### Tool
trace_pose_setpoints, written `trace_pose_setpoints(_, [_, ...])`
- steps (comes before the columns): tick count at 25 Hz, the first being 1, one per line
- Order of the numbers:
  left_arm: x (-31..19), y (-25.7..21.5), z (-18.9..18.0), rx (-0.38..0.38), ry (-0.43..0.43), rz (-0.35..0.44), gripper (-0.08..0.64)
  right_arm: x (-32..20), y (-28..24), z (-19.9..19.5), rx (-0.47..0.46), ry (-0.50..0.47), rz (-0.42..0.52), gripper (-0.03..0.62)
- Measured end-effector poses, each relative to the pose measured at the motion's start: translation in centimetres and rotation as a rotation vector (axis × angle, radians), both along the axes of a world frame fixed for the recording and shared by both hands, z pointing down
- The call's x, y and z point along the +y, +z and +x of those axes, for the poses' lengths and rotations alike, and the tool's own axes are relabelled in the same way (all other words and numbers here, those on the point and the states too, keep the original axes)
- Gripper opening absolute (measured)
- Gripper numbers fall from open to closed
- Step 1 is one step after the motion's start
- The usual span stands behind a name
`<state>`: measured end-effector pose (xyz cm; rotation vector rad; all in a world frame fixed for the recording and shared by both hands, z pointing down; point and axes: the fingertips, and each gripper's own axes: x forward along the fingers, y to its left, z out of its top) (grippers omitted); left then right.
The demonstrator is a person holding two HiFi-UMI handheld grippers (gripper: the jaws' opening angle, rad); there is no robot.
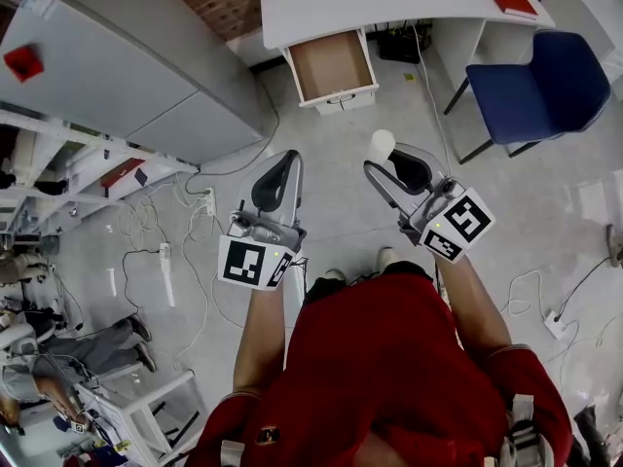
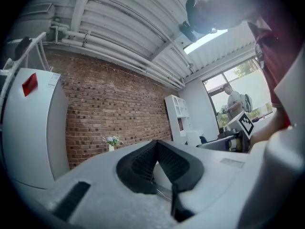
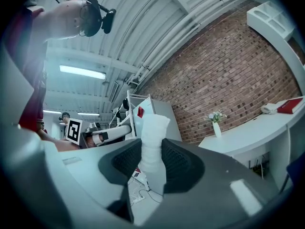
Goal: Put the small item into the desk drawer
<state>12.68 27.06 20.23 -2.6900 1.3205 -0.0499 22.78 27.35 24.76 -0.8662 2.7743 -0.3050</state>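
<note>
The right gripper [image 1: 389, 161] is clamped on the small white item [image 3: 153, 142] and holds it over the floor, on the near side of the open drawer [image 1: 332, 64] under the far desk [image 1: 389, 3]. The left gripper [image 1: 288, 159] has its jaws together, empty.

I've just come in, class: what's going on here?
A person in a red top holds a gripper in each hand. The right gripper is clamped on a small white item; the left gripper is shut and empty. The desk drawer ahead stands open, and the item is not yet in it.
</note>
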Motion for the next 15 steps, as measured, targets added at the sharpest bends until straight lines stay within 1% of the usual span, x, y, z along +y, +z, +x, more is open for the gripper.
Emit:
trace_pose_setpoints(3, [-0.5, 0.0, 0.8, -0.012, -0.029, 0.0, 0.005, -1.1, 0.8, 1.2, -0.01, -0.02, -0.017, 0.143])
trace_pose_setpoints(6, [-1.4, 0.2, 0.7, -0.029, -0.052, -0.016, 0.005, -2.4, 1.3, 1.4, -0.015, -0.032, -0.032, 0.143])
trace_pose_setpoints(10, [-5.0, -0.1, -1.1, -0.029, -0.074, -0.026, 0.005, -6.1, 1.1, -0.4, -0.001, -0.05, -0.038, 0.143])
trace_pose_setpoints(15, [-7.9, 2.4, -3.5, -0.017, -0.082, -0.045, 0.005, -9.5, 3.4, -2.7, 0.032, -0.051, -0.06, 0.143])
